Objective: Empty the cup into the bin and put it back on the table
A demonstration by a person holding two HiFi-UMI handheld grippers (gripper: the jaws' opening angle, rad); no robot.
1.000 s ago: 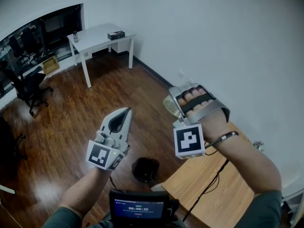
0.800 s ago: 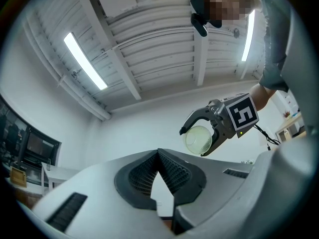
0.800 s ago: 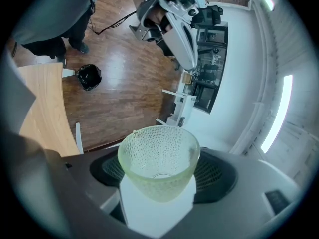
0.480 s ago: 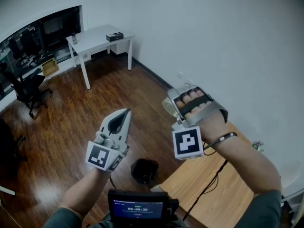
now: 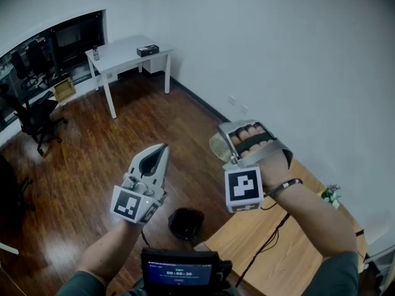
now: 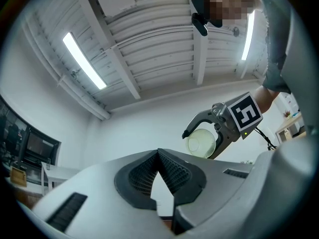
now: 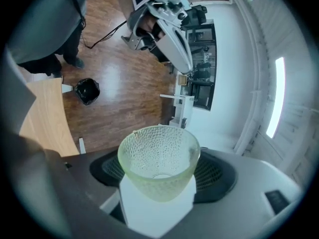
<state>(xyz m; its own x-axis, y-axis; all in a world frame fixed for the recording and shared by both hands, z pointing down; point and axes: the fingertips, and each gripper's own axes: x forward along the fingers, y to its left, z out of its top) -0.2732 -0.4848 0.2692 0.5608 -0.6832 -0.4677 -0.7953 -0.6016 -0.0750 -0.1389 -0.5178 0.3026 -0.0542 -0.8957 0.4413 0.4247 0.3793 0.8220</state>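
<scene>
The right claw (image 5: pixel 226 145) is closed on a pale green dimpled glass cup (image 7: pixel 158 153). Its 2 jaws stand wide, 1 on each side of the cup's lower wall, and the ribbed pads press against the glass. In the right gripper view the cup's mouth opens away from the claw, and the base shows through the bowl. The cup is up in the air, clear of every surface.

The left claw (image 5: pixel 162 150) is just beside the right claw, on its left and slightly lower, and it points upward. In the left gripper view its 2 jaws meet at their tips and hold nothing. Beyond those tips, up and to the right, the same view shows the right claw with the cup.

A black bin (image 5: pixel 186 222) stands on the wooden floor (image 5: pixel 92 153) well below both claws, nearer the left claw's marker cube (image 5: pixel 129 203). The wooden worktop (image 5: pixel 290 251) lies below the right claw, under the person's forearm, and a cable (image 5: pixel 265 245) trails across it.

Far beyond the left claw, a white desk (image 5: pixel 126 48) stands against the wall, and a black office chair (image 5: pixel 34 113) stands off to its left.
</scene>
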